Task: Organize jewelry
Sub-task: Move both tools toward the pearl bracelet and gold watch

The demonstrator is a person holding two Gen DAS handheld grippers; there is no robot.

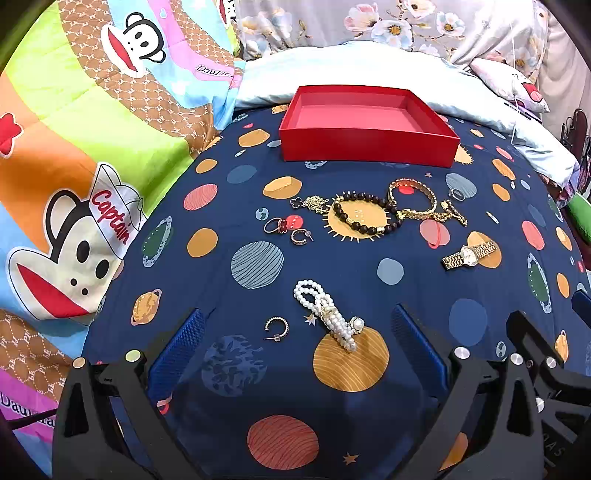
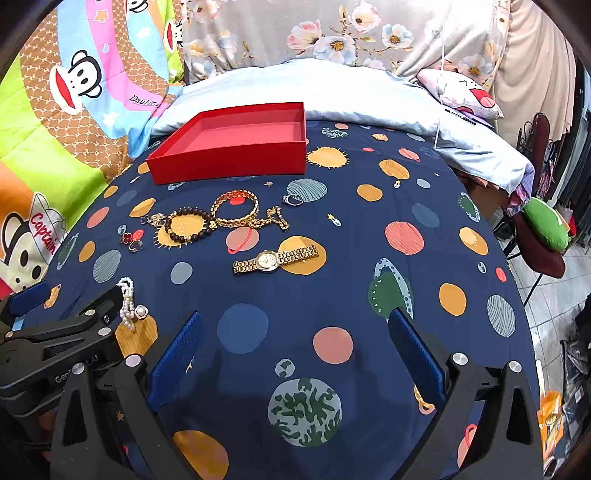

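Note:
An empty red box sits at the far side of the navy planet-print bedspread. In front of it lie a dark bead bracelet, a gold link bracelet, gold chains, a ring, a gold watch, rings and an earring, a hoop earring and a pearl bracelet. My left gripper is open, just short of the pearls. My right gripper is open and empty.
A colourful monkey-print quilt lies at the left. A pale blue pillow and floral fabric lie behind the box. At the right bed edge stands a chair with a green cushion over tiled floor.

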